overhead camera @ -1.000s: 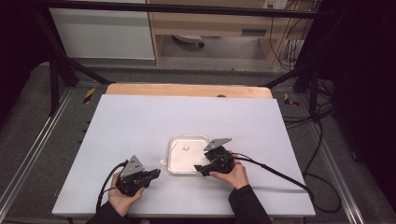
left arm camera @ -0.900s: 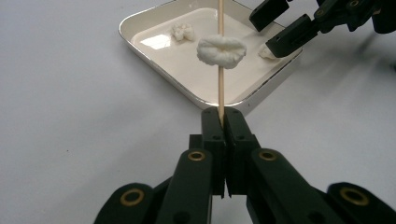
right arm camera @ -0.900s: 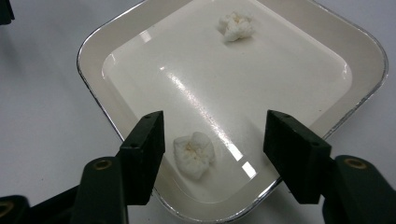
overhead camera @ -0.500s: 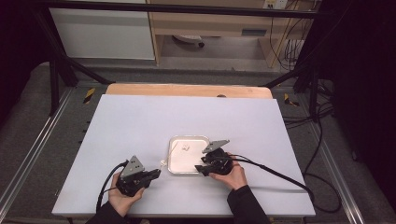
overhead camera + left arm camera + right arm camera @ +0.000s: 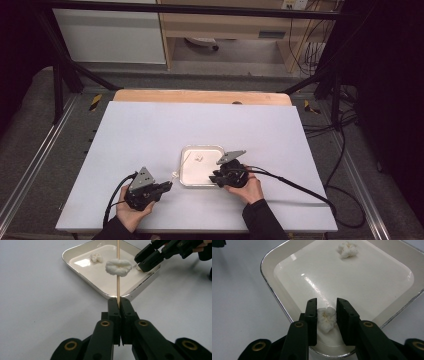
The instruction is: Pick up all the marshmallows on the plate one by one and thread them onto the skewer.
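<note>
Your white counter (image 5: 150,135) carries a shallow white tray (image 5: 189,176) near its front edge, and both of your hands work at that tray: you are threading white puffs, which look like popcorn, onto a thin wooden skewer, and the step in hand is picking the second one. Your left tongs (image 5: 117,305), at the tray's near left corner in the high view (image 5: 168,185), are clamped tight on the lower end of the skewer (image 5: 118,287), which runs up and away from the jaws over the tray; one puff (image 5: 118,267) is already speared partway along it. Your right tongs (image 5: 326,311) reach in over the tray's near edge, and their jaws have just been closing, now narrow around a piece of popcorn (image 5: 326,319) that rests on the tray floor; the pads sit right at its sides, and I judge the grip nearly or just made rather than firm. A third piece (image 5: 347,249) lies well apart toward the far side of the tray. Next, you would finish the squeeze gently, since a puff like this crushes easily, lift it clear of the rim, and bring it to the skewer's free tip, lining the point up with the middle of the piece while your left hand keeps the stick steady.
</note>
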`<state>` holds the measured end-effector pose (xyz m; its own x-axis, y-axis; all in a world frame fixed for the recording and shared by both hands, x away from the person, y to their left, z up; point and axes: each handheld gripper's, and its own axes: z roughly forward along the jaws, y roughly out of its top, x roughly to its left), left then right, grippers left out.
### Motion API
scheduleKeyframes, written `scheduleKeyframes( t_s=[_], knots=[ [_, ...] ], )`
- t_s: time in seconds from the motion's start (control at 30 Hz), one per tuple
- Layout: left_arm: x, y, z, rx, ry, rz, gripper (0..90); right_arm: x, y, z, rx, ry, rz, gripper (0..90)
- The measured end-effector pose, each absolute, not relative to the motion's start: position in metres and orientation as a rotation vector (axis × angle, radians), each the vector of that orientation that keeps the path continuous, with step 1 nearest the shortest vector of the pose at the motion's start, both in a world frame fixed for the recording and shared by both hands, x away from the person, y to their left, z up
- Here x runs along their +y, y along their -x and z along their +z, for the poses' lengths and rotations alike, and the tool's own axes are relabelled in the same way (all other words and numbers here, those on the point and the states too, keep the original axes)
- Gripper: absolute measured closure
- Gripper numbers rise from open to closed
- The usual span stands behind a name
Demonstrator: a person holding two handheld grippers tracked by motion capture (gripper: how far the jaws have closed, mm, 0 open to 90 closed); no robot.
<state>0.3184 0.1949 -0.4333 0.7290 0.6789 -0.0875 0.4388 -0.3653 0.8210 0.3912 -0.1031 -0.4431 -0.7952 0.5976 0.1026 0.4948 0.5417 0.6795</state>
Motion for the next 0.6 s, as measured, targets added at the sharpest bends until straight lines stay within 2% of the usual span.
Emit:
scheduleKeyframes(
  t_s=[0.6],
  knots=[
    [0.191, -0.316, -0.433, 0.815, -2.02, 0.323, 88.4, -0.121, -0.389, -0.395, 2.51, -0.967, 1.473, 73.9]
  ],
)
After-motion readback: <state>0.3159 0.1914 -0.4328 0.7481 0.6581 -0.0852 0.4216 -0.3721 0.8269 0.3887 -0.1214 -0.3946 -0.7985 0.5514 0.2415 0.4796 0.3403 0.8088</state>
